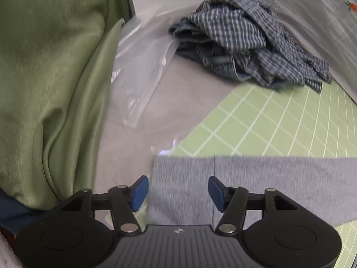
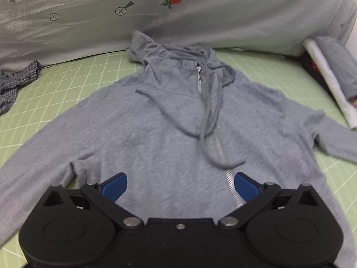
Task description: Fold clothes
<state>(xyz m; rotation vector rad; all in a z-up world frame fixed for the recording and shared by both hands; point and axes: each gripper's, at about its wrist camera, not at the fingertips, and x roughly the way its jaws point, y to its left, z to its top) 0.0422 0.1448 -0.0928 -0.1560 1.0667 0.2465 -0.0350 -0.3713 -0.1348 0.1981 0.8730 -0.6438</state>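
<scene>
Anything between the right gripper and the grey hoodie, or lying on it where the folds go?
Nothing visible blocks it. The right gripper hangs open right over the grey zip hoodie, which lies spread flat on the green grid mat. Only its own drawstrings lie across the front. The plaid shirt pile sits clear, off to the left in that view.

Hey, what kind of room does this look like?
Probably a bedroom: a grey hoodie lies spread on a green checked sheet, a carrot-print quilt is heaped behind it, and a green curtain hangs alongside.
</scene>
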